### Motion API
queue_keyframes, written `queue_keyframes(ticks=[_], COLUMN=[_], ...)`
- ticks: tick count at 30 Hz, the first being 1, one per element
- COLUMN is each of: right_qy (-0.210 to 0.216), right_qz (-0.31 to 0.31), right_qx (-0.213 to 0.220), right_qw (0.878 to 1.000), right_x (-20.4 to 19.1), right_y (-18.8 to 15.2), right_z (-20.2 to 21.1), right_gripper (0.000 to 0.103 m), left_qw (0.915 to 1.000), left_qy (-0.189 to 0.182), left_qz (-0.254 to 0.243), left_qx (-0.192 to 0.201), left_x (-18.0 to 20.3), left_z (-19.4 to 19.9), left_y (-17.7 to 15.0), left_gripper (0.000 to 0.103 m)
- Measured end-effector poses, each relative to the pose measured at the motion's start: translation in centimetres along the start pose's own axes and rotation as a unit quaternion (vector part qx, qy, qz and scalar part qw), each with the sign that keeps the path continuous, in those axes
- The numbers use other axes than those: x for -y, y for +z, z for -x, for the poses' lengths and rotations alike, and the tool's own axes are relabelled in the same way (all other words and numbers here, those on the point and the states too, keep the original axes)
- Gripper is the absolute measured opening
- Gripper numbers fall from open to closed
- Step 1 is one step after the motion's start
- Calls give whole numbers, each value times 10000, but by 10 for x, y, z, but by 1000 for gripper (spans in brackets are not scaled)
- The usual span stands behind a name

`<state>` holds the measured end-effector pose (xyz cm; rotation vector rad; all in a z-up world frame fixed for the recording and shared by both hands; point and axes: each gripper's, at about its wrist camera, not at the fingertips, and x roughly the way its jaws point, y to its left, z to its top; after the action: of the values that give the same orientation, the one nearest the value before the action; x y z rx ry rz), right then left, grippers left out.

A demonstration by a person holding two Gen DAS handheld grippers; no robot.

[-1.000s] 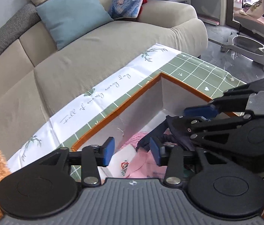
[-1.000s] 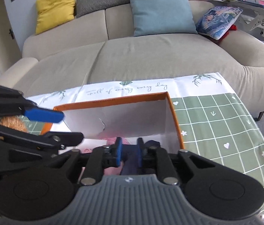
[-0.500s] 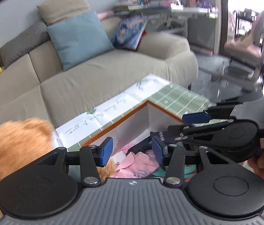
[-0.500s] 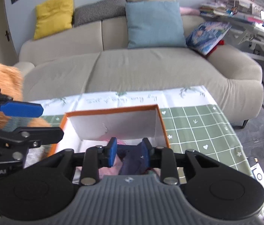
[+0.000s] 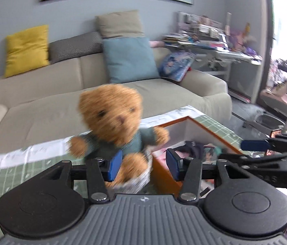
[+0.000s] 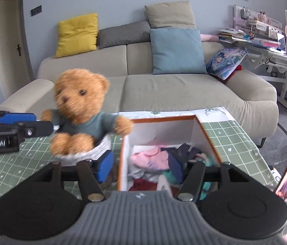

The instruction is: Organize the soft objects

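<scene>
On the tabletop [image 6: 235, 134], which is covered by a green checked cloth, stands an orange-rimmed box [image 6: 206, 134] with white inner walls, and soft clothes lie piled inside it: a pink garment [image 6: 151, 159], a dark navy one [image 6: 184, 151] and a teal piece near the box's right wall. Just to the left of the box sits a brown teddy bear [image 6: 78, 110] in a teal sweater, upright and blurred, resting on a small white knitted thing [image 6: 90, 153] whose nature I cannot tell. In the right wrist view the right gripper [image 6: 143, 167] is above the near edge of the box; its jaws are opening, spread wide, with nothing pinched between the blue pads, the clothes lying below and beyond them. In the left wrist view the left gripper [image 5: 143, 164] points at the bear's legs and the box corner; its jaws too are opening and stand spread, the bear [image 5: 113, 118] lying beyond the pads and not gripped. Each gripper shows at the edge of the other's view, the left one well clear to the left of the bear. Behind the tabletop runs a beige sofa [image 6: 163, 89] carrying a yellow cushion [image 6: 76, 33], a grey striped one, a blue cushion [image 6: 176, 51] and a printed cushion [image 6: 225, 61] at its right end
</scene>
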<state>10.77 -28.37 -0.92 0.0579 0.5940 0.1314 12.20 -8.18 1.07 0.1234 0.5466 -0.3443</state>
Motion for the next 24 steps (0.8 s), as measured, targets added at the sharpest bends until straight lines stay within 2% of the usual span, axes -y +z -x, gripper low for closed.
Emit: queue_keyframes(ticks=[3, 6, 8, 11, 13, 16, 20, 24], right_qy=[-70, -197, -325, -411, -388, -326, -367, -482], right_qz=[-95, -165, -78, -19, -18, 52, 64, 63], right_qx=[34, 106, 72, 47, 100, 212, 137, -10], right_qw=[9999, 9996, 9994, 9991, 9992, 9992, 9992, 9988], right_x=[-16, -26, -34, -39, -42, -47, -48, -48], right_y=[-19, -38, -51, -67, -76, -84, -92, -93], right_z=[14, 24, 28, 34, 38, 39, 31, 22], right_gripper=[60, 65, 65, 66, 74, 75, 77, 79], left_qw=[9991, 9975, 9958, 9933, 9919, 9888, 9890, 9862], left_qy=[324, 491, 677, 910, 978, 1108, 1316, 1455], left_qz=[269, 501, 602, 667, 764, 965, 678, 790], left_qx=[51, 74, 114, 240, 277, 268, 63, -79], left_x=[-13, -20, -20, -20, -20, -23, -21, -31], left_z=[15, 27, 34, 45, 50, 56, 54, 55], left_y=[-19, -38, -50, -66, -75, -94, -118, -125], left_gripper=[58, 61, 74, 79, 83, 88, 88, 88])
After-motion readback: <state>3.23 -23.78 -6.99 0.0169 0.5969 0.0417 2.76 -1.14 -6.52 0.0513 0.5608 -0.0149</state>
